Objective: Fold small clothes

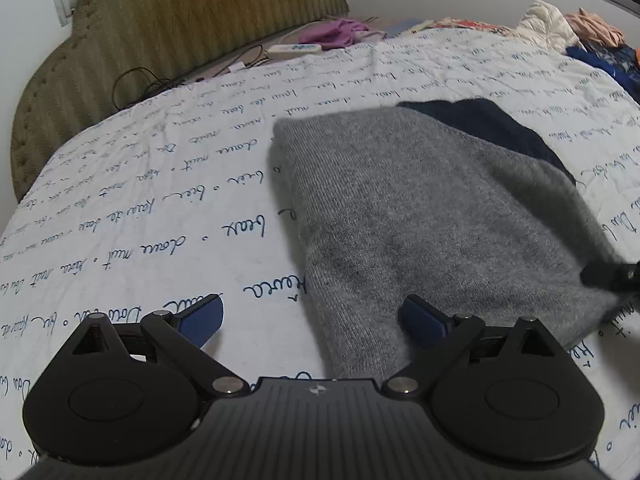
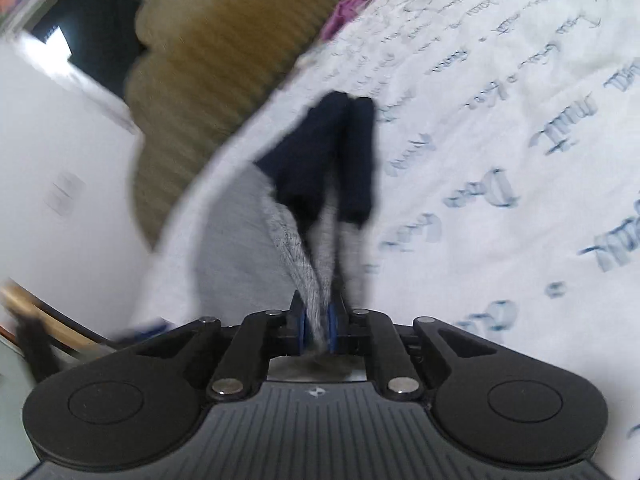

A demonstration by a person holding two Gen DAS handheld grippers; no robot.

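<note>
A grey knit garment [image 1: 420,208] with a navy part [image 1: 492,124] at its far end lies on the white script-printed bed sheet [image 1: 160,200]. My left gripper [image 1: 312,308] stands open just above the garment's near left edge. One blue pad is over the sheet and the other over the grey knit; nothing is pinched. At the right edge of the left wrist view, my right gripper [image 1: 608,276] pulls up the garment's right corner. In the blurred right wrist view, my right gripper [image 2: 318,316] is shut on bunched grey knit [image 2: 316,264], and navy cuffs [image 2: 320,152] stretch beyond it.
An olive ribbed headboard [image 1: 160,40] stands at the far left, with black cables [image 1: 140,80] and a white remote-like device [image 1: 294,49] beside it. A purple cloth [image 1: 336,34] lies at the back, and a pile of mixed clothes [image 1: 580,28] sits at the far right.
</note>
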